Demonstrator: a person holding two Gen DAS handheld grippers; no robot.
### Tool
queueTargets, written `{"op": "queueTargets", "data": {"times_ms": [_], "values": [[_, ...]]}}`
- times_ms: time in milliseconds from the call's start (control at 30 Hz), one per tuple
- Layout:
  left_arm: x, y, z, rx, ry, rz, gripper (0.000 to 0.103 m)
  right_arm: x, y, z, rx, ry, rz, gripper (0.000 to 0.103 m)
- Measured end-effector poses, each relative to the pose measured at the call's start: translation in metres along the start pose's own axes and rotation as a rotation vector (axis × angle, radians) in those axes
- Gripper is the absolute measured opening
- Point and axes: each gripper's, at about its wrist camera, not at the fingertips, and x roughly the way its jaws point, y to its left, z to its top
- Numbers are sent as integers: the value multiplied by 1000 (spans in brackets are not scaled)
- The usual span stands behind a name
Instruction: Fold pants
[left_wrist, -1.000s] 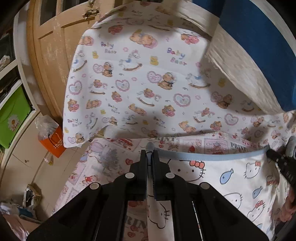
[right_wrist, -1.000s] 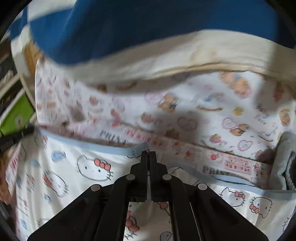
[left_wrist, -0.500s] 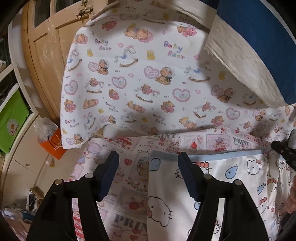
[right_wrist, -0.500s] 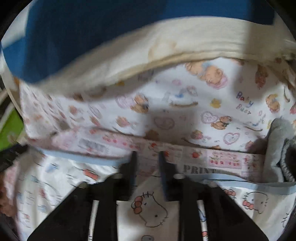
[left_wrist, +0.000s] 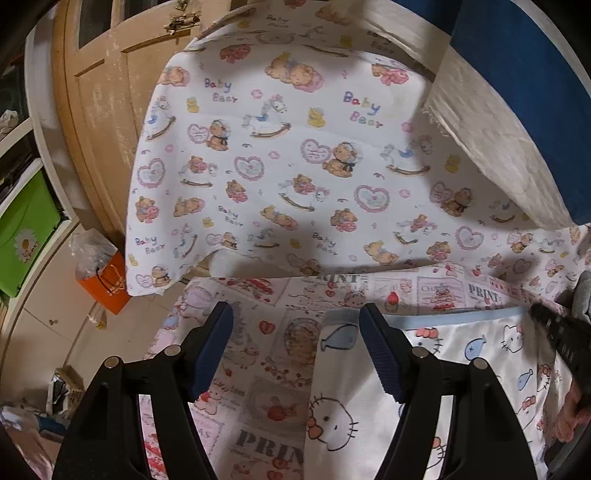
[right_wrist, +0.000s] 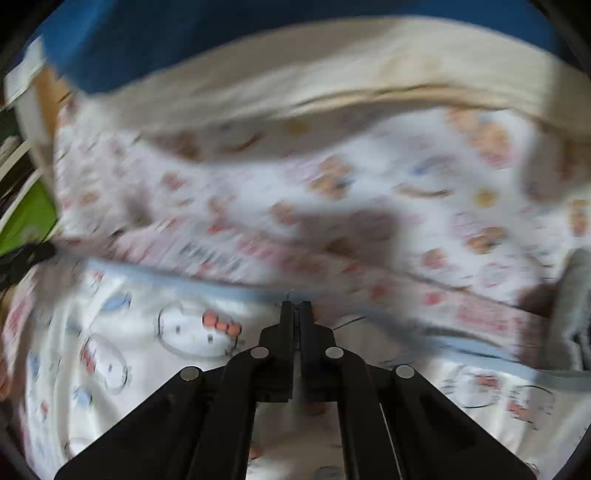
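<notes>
Beneath me lies the big white bedsheet printed with teddy bears, rocking horses and hearts (left_wrist: 295, 166), filling the left view from nine to two o'clock and showing blurred across the middle of the right view (right_wrist: 369, 184). At one o'clock a dark blue cushion with a cream fabric side (left_wrist: 517, 110) rests on it. Nearer to me a white cloth with pink newspaper-style print (left_wrist: 266, 350) covers the surface, and on it lie the white cotton pants with cat faces, fish and a pale blue waistband (left_wrist: 461, 369), spread from the centre toward four o'clock, waistband edge toward the bedsheet. My left tongs (left_wrist: 295, 343) are opening, their blue pads standing wide to either side of the waistband's corner without pressing it. My right tongs (right_wrist: 295, 314) are closed tight at the pale blue waistband (right_wrist: 184, 284) at twelve o'clock from my fingers; the blur keeps me from telling whether cloth is pinched. At eight o'clock stands a small orange paper bag (left_wrist: 107, 284) on the floor.
</notes>
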Motion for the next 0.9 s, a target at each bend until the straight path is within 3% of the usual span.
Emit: {"op": "queueTargets", "data": {"times_ms": [67,167,233,300,400,433,467,500,533,633,800,867,900], "values": [[1,0,0,-11,5,-51,69,-4,-7,2,3,-30,-73,1],[8,4,0,-51,48,-135,69,1,-23,3,58,8,-40,1],[12,5,-1,-63,72,-152,69,3,-29,4,74,14,-35,1],[13,5,-1,-67,72,-137,69,-1,-32,5,86,-2,27,1],[10,4,-1,-55,51,-107,69,-13,-36,8,104,-2,194,5],[9,5,-1,-51,43,-96,69,-13,-34,9,98,10,221,19],[8,4,0,-45,32,-80,69,-14,-30,10,88,15,231,45],[6,3,0,-36,23,-68,69,-14,-24,9,77,7,226,57],[5,5,0,-30,17,-62,69,-15,-19,7,55,-5,219,62],[4,7,1,-34,12,-63,70,-6,-4,4,-6,30,175,40],[6,8,1,-35,20,-65,70,11,-3,-5,11,71,133,19],[8,8,1,-37,25,-75,71,9,-4,-6,11,55,133,3],[8,8,1,-40,27,-86,71,7,-6,-5,27,39,118,3]]}}
